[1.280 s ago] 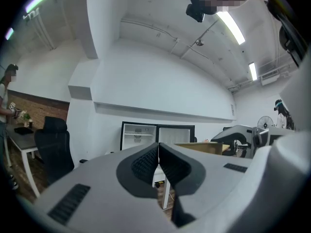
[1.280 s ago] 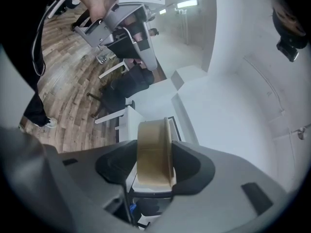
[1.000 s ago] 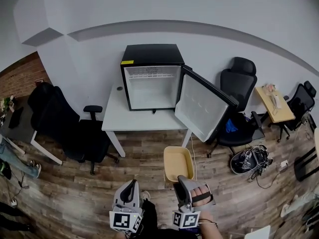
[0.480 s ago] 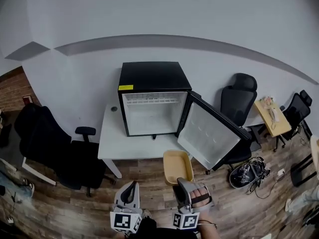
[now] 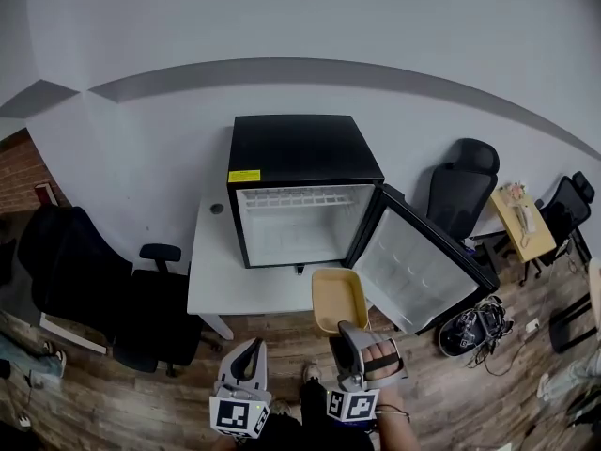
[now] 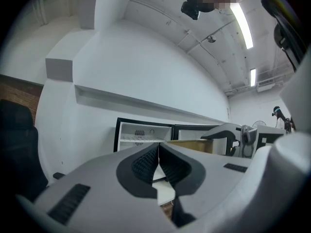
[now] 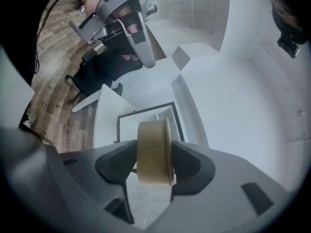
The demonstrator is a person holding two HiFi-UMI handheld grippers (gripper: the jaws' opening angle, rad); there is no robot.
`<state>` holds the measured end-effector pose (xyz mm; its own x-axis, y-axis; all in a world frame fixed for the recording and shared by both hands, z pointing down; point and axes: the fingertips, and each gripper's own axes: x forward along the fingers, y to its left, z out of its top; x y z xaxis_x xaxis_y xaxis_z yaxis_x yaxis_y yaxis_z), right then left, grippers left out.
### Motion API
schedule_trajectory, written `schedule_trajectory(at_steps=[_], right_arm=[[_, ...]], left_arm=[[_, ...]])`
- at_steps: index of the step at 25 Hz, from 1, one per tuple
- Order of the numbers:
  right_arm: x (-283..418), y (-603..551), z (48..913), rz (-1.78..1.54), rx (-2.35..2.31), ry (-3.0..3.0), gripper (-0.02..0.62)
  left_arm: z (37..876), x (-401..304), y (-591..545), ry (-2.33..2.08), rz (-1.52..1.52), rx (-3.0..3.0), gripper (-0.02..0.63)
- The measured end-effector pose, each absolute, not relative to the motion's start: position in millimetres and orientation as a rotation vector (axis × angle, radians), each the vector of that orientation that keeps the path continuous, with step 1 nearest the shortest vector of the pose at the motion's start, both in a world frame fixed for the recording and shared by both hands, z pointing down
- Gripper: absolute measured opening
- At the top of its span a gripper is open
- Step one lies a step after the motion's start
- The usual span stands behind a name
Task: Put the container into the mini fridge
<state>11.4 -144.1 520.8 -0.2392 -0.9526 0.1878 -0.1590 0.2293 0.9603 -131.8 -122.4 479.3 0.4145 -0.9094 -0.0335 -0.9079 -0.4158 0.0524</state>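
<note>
Right gripper (image 7: 154, 161): jaws wide apart, clamped on the near wall of the container (image 5: 338, 299).
Left gripper (image 6: 158, 161): jaws closed together, holding nothing.
Container: tan, empty, held in the air before the fridge (image 5: 300, 191), outside it.
Fridge: on the table (image 5: 214, 272), door (image 5: 423, 266) swung open.

Dim head view, fisheye-warped edges; ceiling strip lights glare.

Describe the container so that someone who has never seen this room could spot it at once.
Find the black mini fridge standing open on the white table. Just in front of it, the right gripper holds a shallow tan container by its near rim. Nothing else by the fridge is tan and tray-shaped.
</note>
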Motion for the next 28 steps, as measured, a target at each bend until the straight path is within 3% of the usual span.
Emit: schedule_trajectory(at_steps=[28], right_arm=[[29, -409, 518, -1.220, 1.000, -1.592, 0.227]], left_arm=[[473, -100, -355, -1.750, -0.101, 2.578, 0.009]])
